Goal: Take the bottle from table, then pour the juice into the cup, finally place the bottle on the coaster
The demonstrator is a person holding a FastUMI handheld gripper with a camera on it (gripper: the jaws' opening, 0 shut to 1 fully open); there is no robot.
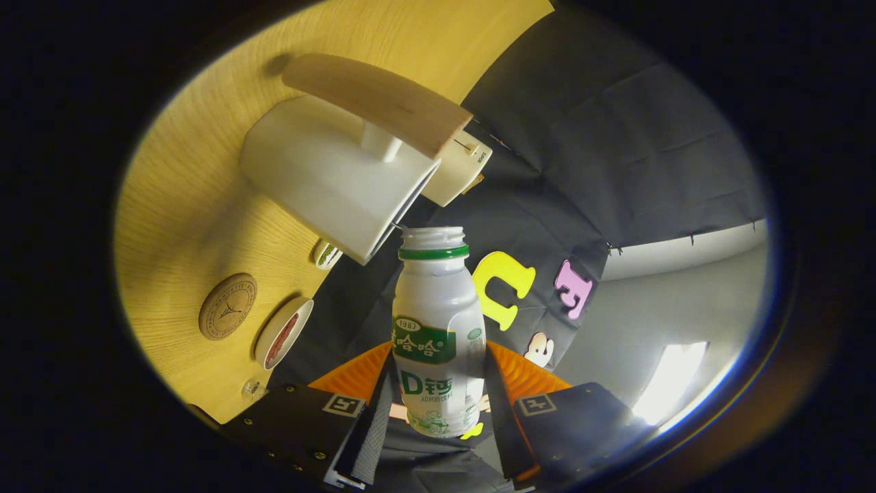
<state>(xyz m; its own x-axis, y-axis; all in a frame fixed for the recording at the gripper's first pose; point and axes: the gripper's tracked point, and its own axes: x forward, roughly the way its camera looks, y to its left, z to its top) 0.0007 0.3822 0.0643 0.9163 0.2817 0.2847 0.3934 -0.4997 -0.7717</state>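
A white bottle (435, 329) with a green label and green neck ring sits between my fingers, uncapped, and my gripper (438, 411) is shut on its lower body. The whole scene looks rolled over, so the bottle is tipped relative to the table. Its open mouth lies right at the rim of the white cup (321, 178), which has a wooden handle (383, 103) and stands on the yellow wooden table (185, 205). I see no liquid stream. The round wooden coaster (227, 306) lies on the table beside the cup, apart from the bottle.
A small white dish (284, 332) with something red in it sits near the coaster. A small green-and-white round thing (327, 253) lies by the cup's base. A cream box-like object (458, 171) stands behind the cup, by the table's edge.
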